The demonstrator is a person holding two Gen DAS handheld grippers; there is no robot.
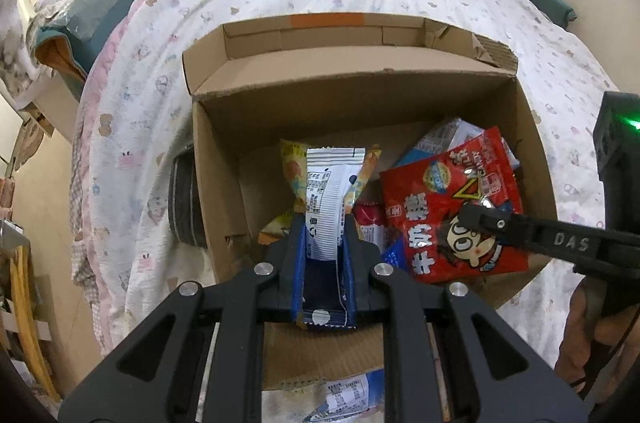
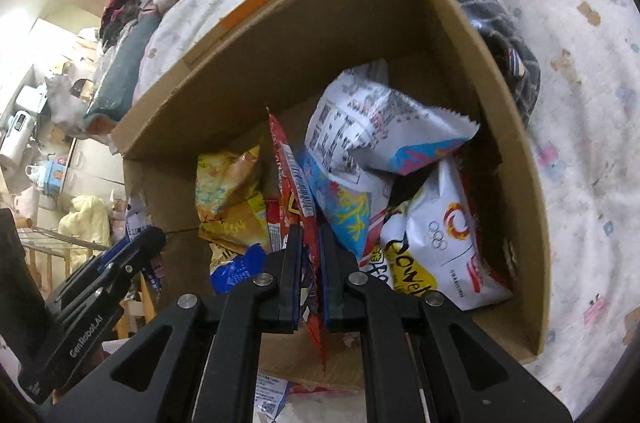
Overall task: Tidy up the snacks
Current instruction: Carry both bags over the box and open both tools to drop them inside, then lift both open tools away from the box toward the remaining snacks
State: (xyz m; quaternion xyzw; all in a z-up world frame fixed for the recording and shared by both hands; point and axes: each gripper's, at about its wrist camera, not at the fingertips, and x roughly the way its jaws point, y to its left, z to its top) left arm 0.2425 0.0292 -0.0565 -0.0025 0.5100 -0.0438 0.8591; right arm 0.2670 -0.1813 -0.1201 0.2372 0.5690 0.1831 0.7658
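Plainly, "DAS"-marked right gripper (image 1: 466, 213) pinches red packet (image 1: 452, 207); left gripper (image 1: 324, 223) pinches white packet (image 1: 326, 191).

My left gripper (image 1: 323, 223) is matte black, with angular linkage arms, triangular cut-outs and four silver round pivot screws. My right gripper (image 2: 310, 243) matches it. From the left camera its finger carries raised "DAS" lettering, and a green light glows on its black housing. The left one's side reads "GenRobot.AI".
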